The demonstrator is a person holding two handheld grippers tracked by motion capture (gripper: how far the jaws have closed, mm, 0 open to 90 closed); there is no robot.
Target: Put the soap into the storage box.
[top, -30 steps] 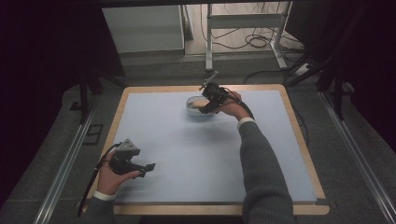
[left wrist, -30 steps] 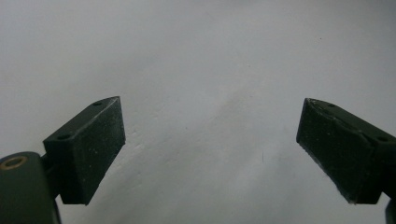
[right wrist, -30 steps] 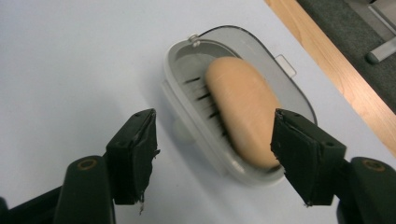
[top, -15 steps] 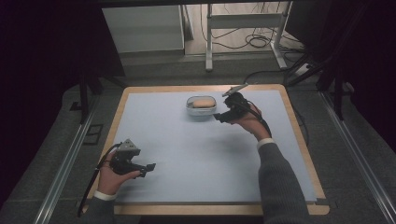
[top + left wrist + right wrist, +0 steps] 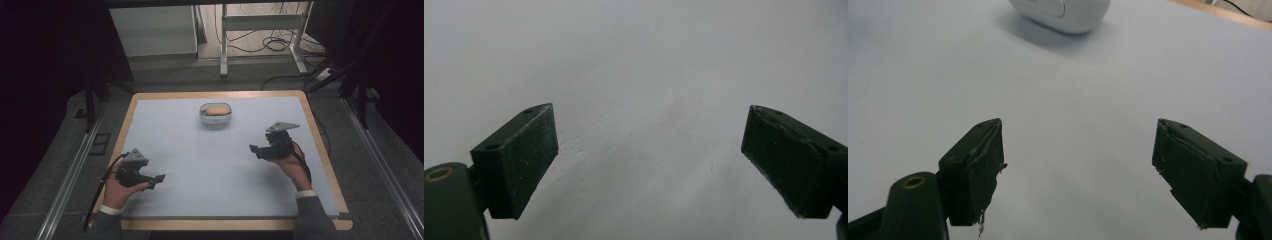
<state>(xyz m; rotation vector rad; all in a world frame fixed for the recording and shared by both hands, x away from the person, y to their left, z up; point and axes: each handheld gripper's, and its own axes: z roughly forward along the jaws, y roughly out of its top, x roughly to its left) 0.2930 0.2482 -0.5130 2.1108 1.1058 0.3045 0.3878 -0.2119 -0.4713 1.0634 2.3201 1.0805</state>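
Right gripper jaws just opened, nothing between, well apart from white dish holding bread roll at desk far centre. Left gripper jaws open, empty. Retreat low, avoid nudging dish.

Tabletop mat: open ctr betw. left gripper and right gripper, free passage across. Sole obstacle: white dish w/ orange item, far-centre, well apart from both. Near edge free.
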